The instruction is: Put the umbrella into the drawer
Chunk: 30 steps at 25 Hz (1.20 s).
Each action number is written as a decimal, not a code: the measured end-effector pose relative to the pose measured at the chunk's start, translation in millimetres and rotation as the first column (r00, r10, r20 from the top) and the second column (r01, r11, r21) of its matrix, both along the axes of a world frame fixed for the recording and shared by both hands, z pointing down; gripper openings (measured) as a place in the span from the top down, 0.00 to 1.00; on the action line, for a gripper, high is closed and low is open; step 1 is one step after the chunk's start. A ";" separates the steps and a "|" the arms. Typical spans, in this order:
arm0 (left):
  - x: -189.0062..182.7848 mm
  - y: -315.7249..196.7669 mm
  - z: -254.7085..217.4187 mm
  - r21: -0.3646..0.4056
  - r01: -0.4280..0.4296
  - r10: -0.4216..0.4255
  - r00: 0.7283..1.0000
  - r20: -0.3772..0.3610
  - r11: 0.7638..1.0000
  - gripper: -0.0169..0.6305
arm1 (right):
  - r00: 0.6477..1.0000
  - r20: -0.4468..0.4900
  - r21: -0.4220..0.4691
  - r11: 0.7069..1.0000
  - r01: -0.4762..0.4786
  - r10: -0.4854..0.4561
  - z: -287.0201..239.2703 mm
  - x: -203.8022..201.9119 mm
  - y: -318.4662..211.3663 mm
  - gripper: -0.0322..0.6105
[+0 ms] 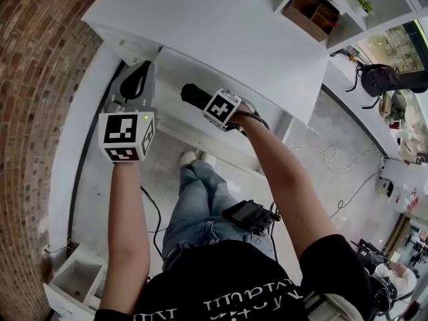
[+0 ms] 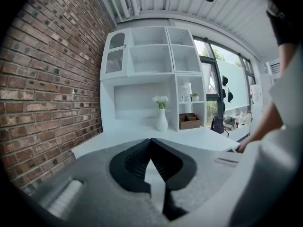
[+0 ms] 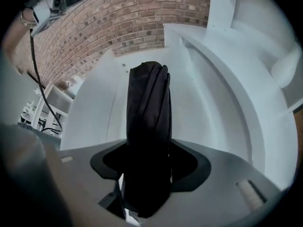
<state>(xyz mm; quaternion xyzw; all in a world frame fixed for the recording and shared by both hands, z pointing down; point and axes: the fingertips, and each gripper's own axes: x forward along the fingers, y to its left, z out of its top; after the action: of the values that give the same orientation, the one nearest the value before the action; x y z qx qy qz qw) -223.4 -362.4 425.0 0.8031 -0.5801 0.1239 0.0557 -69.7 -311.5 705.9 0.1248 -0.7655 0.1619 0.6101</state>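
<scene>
White drawer (image 1: pixel 180 72), brick wall (image 1: pixel 33 79); folded black umbrella (image 3: pixel 149 103) clamped in right gripper (image 3: pixel 149 169) jaws, left gripper (image 2: pixel 151 160) jaws together.

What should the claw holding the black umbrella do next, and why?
Probably lower it a little, then let go. The right claw is shut on the folded umbrella, which points down into the open white drawer but does not look settled on its floor yet. The left claw is shut and empty, off to the side.
</scene>
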 end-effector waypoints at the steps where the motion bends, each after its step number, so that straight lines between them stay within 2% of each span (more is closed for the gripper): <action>1: -1.2 0.4 0.5 -0.001 0.002 -0.002 1.000 -0.002 1.000 0.98 | 1.000 -0.008 -0.009 1.000 0.000 0.000 5.5 -1.2 -0.2 0.55; 8: -9.4 7.2 10.1 -0.020 0.008 -0.008 1.000 -0.007 1.000 0.98 | 0.998 -0.057 -0.027 0.999 0.034 -0.036 34.2 -9.3 -1.2 0.54; 18: -11.3 5.7 18.8 -0.034 -0.007 0.007 1.000 -0.004 0.999 0.98 | 0.996 -0.085 -0.034 0.999 0.004 -0.007 50.4 -12.9 -5.5 0.52; 20: -11.1 4.5 18.5 -0.036 -0.009 0.008 1.000 -0.007 0.999 0.98 | 0.997 -0.079 -0.040 0.999 -0.001 -0.002 50.1 -13.8 -3.6 0.47; 22: -8.2 2.6 16.8 -0.036 -0.016 0.015 1.000 -0.009 0.999 0.98 | 0.997 -0.078 -0.063 0.998 -0.005 0.000 47.3 -11.6 0.1 0.36; 26: -1.0 4.2 16.3 -0.039 -0.036 0.036 0.999 -0.005 0.999 0.98 | 0.996 -0.090 -0.116 0.993 -0.022 0.011 35.0 -1.7 13.1 0.30; 30: 1.2 7.1 16.7 -0.051 -0.045 0.045 0.999 0.003 0.998 0.98 | 0.997 -0.058 -0.113 0.991 -0.065 0.059 21.4 -0.6 14.0 0.30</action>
<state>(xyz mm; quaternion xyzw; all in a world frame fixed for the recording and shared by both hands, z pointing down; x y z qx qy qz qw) -222.2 -355.3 441.7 0.8141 -0.5586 0.1416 0.0720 -70.3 -297.4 727.3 0.1175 -0.7336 0.2210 0.6318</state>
